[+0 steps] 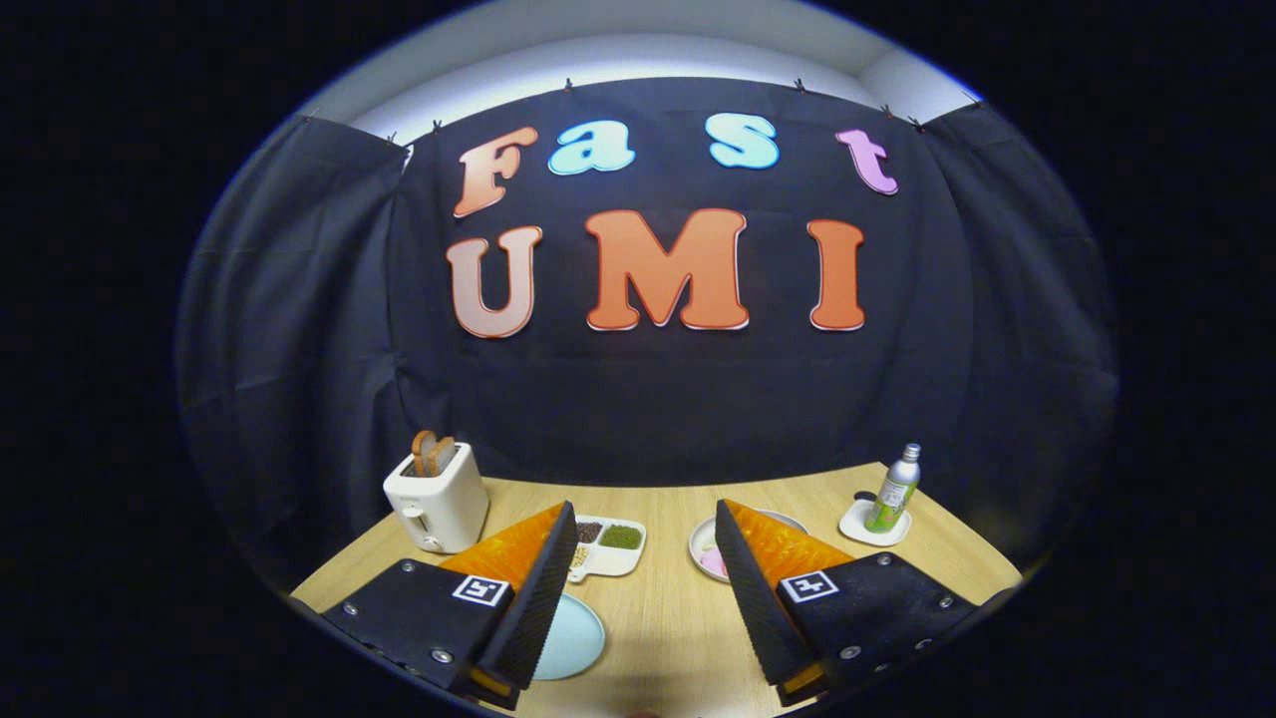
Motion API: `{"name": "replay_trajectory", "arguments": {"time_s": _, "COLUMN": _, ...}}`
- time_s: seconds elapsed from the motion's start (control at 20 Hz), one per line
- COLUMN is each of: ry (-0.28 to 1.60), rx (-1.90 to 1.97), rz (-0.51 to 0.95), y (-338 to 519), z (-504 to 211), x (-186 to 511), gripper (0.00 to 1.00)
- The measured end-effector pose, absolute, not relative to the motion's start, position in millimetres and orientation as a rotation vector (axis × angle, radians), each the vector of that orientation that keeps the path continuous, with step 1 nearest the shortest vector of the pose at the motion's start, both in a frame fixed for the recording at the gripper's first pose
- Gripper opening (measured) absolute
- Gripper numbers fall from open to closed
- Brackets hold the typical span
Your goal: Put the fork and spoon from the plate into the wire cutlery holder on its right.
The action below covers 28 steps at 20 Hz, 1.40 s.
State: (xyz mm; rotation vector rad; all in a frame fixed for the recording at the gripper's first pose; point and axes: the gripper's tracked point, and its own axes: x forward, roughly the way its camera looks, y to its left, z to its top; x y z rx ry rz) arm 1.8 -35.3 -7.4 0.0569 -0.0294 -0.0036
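I hold the gripper (646, 538) with its fingers spread wide, gripping nothing, above the wooden table (658, 618). A pale blue plate (570, 638) lies beside the left finger; I cannot tell whether fork or spoon rests on it. Beyond the plate sit a divided snack tray (610, 543) and a white toaster (437, 497) holding bread. Farther right stands a bottle (894, 489).

No legible text found. The bottle (894, 489) label on the far right of the desk (658, 618) is too small to read.
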Motion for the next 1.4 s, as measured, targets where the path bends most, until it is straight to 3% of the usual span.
{"name": "replay_trajectory", "arguments": {"time_s": 0.4, "ry": 0.077, "rx": 0.037, "rz": 0.084, "y": 59, "z": -56, "x": 22, "gripper": 0.87}}
{"name": "replay_trajectory", "arguments": {"time_s": 1.1, "ry": 0.700, "rx": 0.000, "rz": 0.144, "y": 146, "z": -240, "x": 35, "gripper": 0.89}}
{"name": "replay_trajectory", "arguments": {"time_s": 1.25, "ry": 0.801, "rx": -0.037, "rz": 0.166, "y": 154, "z": -264, "x": 32, "gripper": 0.86}}
{"name": "replay_trajectory", "arguments": {"time_s": 1.4, "ry": 0.915, "rx": -0.052, "rz": 0.173, "y": 159, "z": -282, "x": 26, "gripper": 0.77}}
